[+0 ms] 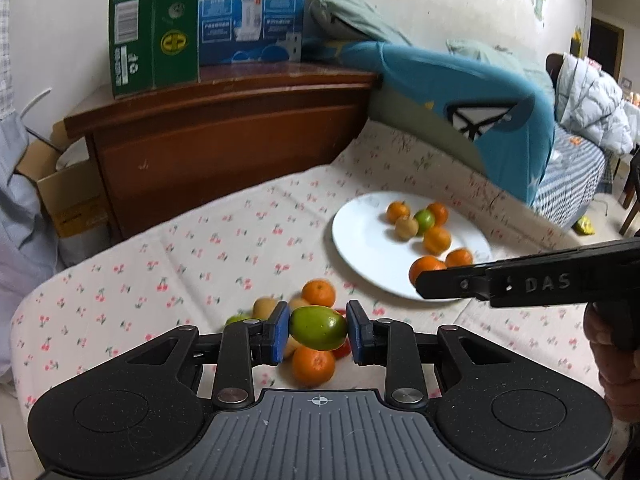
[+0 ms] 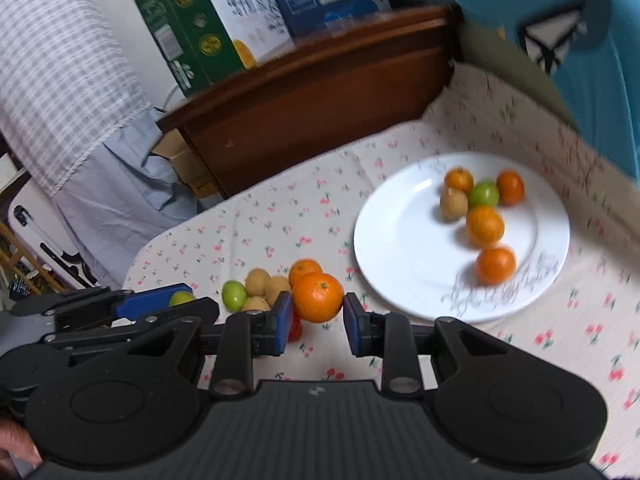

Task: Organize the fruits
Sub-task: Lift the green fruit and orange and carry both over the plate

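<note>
Gripping a green fruit (image 1: 318, 328) between its blue pads, the left gripper (image 1: 318, 330) hangs just above the loose pile (image 2: 264, 290) on the cherry-print cloth (image 1: 200, 248). From the right wrist view that pile counts one green fruit (image 2: 234, 295), three or so tan ones, one orange (image 2: 305, 270) and a bit of something red (image 2: 295, 330); part of it hides behind the fingers, so the count may be short. To its right, the right gripper (image 2: 318, 306) has its jaws clamped on an orange (image 2: 318, 297), lifted clear of the cloth. Farther right sits the white plate (image 2: 400, 236), holding six pieces in that view: four oranges, one green, one tan, bunched toward its far side while its near and left parts lie bare. The left wrist view shows a seventh piece near the plate's front rim, an orange (image 1: 426, 270), though I cannot tell whether that is the held one. Open cloth lies between pile and plate. A wooden cabinet (image 1: 224, 136) bounds the cloth at the back left, with two cartons (image 1: 200, 20) on top, and a blue pillow (image 1: 472, 96) hems in the back right, close behind the plate.
</note>
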A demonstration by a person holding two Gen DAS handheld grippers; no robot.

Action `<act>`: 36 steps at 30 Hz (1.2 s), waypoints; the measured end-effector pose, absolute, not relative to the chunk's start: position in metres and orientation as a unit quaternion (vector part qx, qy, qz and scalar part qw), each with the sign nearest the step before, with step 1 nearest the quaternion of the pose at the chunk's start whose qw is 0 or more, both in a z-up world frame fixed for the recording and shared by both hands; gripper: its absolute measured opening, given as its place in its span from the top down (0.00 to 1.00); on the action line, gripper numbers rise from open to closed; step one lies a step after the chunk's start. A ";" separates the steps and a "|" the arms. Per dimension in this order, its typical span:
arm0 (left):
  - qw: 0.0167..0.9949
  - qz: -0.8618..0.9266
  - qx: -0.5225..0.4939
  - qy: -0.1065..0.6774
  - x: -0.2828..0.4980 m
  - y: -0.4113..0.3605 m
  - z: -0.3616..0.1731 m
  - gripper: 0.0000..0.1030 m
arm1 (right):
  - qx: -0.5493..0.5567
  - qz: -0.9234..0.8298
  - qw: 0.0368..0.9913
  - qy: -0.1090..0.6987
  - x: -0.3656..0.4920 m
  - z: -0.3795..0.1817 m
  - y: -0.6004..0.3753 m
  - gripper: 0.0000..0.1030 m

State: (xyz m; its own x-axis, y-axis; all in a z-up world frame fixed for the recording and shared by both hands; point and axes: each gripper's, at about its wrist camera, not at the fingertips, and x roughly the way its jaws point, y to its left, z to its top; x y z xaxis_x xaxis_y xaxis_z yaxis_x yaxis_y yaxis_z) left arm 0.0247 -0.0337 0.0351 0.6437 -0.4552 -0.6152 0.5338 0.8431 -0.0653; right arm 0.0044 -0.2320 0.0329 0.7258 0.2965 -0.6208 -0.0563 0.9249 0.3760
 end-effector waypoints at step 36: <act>0.872 -0.319 0.029 0.369 0.103 -0.115 0.015 0.73 | 0.269 -0.001 0.879 0.394 0.042 0.018 -0.310 0.73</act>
